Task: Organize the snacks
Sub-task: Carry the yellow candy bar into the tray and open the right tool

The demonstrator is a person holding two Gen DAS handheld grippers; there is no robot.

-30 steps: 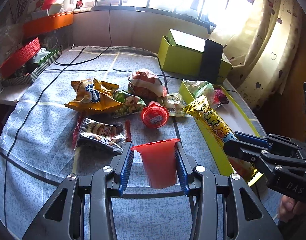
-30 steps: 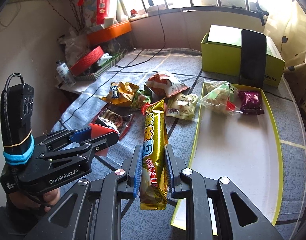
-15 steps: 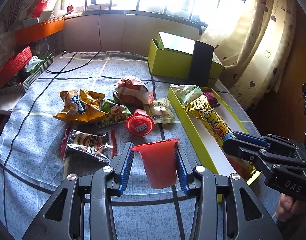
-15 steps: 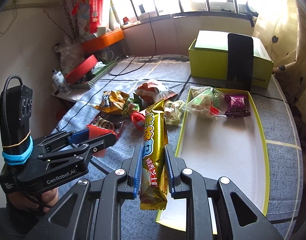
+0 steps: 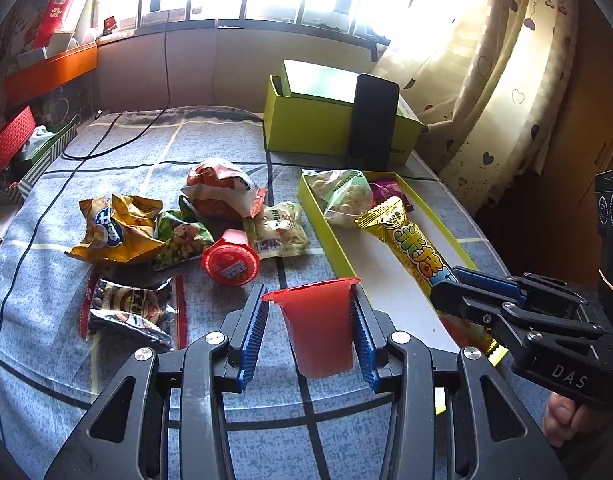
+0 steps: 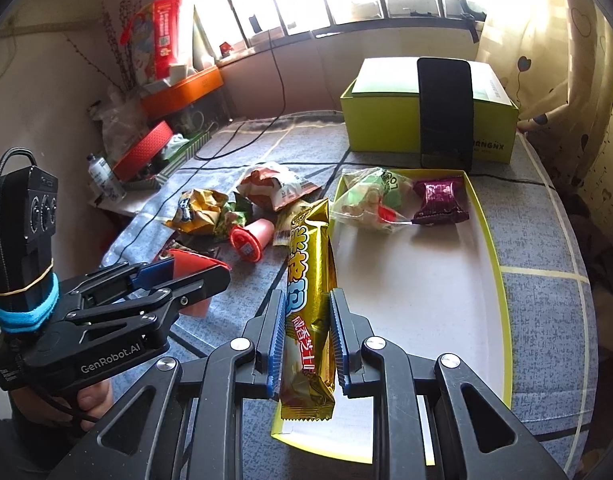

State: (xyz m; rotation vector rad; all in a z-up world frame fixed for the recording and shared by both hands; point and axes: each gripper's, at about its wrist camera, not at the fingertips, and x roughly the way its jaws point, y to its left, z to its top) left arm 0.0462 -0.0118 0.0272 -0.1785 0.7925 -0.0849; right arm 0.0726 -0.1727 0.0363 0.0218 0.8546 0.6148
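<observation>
Table under a blue checked cloth carries a yellow-green tray and loose snack bags. Both grippers angle downward, side by side. Right gripper pinches a long gold snack bar above the tray's near left edge. Left gripper pinches a red jelly cup above the cloth, just left of the tray.
</observation>
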